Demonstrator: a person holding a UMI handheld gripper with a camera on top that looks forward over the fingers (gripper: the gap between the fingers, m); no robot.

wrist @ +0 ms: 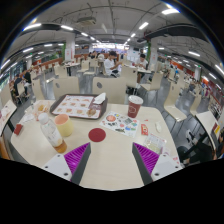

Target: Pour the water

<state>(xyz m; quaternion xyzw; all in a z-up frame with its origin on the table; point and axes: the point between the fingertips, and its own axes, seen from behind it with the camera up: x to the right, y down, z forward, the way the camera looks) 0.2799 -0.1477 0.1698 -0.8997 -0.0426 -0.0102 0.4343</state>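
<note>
Approach phase: gripper open, bottle not yet in hand

Gripper (112, 160) hovers above the near edge of the bench (110, 170), fingers spread wide and nothing between them. Both purple pads (77, 155) face inward across bare benchtop.

Ahead and to the left of the fingers stands the bottle (49, 133), clear, leaning a little in this wide view, with what looks like an amber cup (64, 125) just beside it. Straight ahead, a little beyond the fingertips, lies a red lid (97, 134), flat on the surface. Further on and slightly right stands a red cup (134, 106), upright. A tray (78, 105) sits beyond the lid, toward the far side.

My read: this is the very start, the reach before any grasp. Nothing is held, nothing tilted. Next move calls for a swing left to bring the bottle between the fingers, a firm squeeze on its body, then a lift and a carry toward a cup. Which cup is meant to receive the water I cannot say.

Writing? Small printed items lie on the bench between the lid and the red cup, but nothing on them can be read, and no brand shows on bottle or cups.
</note>
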